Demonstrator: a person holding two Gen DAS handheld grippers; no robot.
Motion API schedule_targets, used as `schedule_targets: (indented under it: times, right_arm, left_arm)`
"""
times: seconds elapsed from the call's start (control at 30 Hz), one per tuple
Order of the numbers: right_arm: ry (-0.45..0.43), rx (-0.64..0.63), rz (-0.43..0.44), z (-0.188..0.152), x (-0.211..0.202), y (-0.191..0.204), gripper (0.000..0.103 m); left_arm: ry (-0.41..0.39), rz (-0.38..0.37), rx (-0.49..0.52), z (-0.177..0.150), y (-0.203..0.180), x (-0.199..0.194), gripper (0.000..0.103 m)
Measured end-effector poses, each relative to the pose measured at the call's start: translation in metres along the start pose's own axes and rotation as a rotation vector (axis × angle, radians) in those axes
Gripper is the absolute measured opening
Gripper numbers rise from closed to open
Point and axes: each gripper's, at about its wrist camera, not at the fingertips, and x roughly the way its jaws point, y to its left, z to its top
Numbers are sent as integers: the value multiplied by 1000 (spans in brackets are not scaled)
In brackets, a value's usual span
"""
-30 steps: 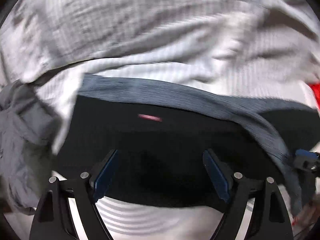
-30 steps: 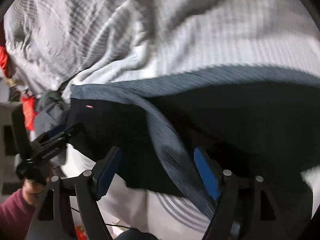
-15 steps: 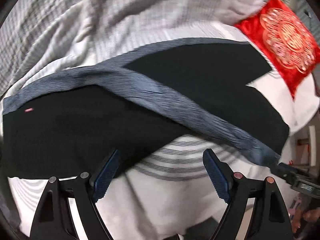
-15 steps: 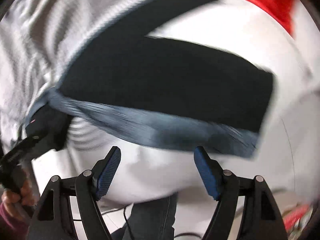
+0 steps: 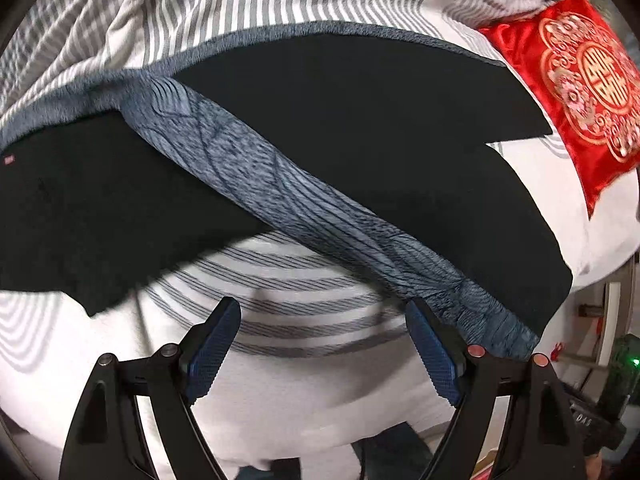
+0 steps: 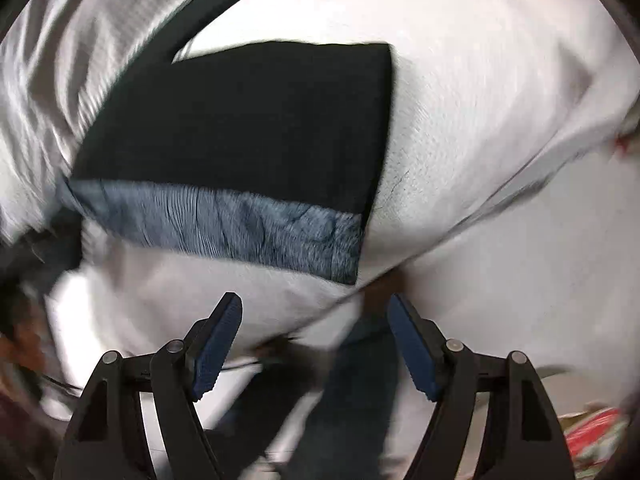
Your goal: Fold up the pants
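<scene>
Striped bedding (image 5: 280,12) fills both views; black pants (image 5: 360,112) w/ grey-blue fleece lining (image 5: 304,196) lie flat on it, long axis running upper left to lower right in left view, just ahead of left gripper (image 5: 322,354) and right gripper (image 6: 314,346), both spread, holding nothing. Left looks nearer: lining's end sits just beside its right finger. Left view alone shows red cushion (image 5: 576,80) and pants' full spread; right view, blurred, shows only one leg's cuff end.

One pair of black pants (image 5: 360,128), one red cushion (image 5: 580,92), one striped sheet (image 5: 240,8).
</scene>
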Motion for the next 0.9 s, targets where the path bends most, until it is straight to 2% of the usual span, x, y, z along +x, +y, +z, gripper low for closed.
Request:
schedule_targets:
  times: [0.03,0.1,0.2,0.3,0.33,0.4,0.43,0.47,0.63,0.77,0.9]
  right_arm:
    - [11,4,48,8,3,-7,78]
    - [29,-18,88,19,9,-14,77]
    - [58,-22,161,30,28,-13,62]
    - [109,10,229,37,39,-19,31]
    - [128,25,276,36,39,-22,3]
    - [141,45,343,29,37,-13,3]
    - [145,38,364,31,34,-11,3]
    - [147,24,389,34,28,-6,3]
    - [121,-23,479,65,-5,13,2]
    - [69,-67,528,106,-36,30,2]
    - [20,-91,554,153,-56,46,2]
  left_arm:
    - [0,-5,-11,0,-4,2,86]
    - [9,4,-17,1,-12,7,86]
    - [21,20,-24,3,-21,14,86]
    - [40,11,-36,5,-31,22,85]
    - [39,10,-35,5,-35,22,83]
    - [31,17,-27,8,-44,23,57]
    - [27,4,-26,10,-48,22,47]
    - [29,-21,-30,12,-51,21,28]
    - [-4,-49,-66,25,-65,2,26]
    - [-52,-72,-90,42,-65,-21,26]
    - [-119,-99,-99,82,-71,-40,26]
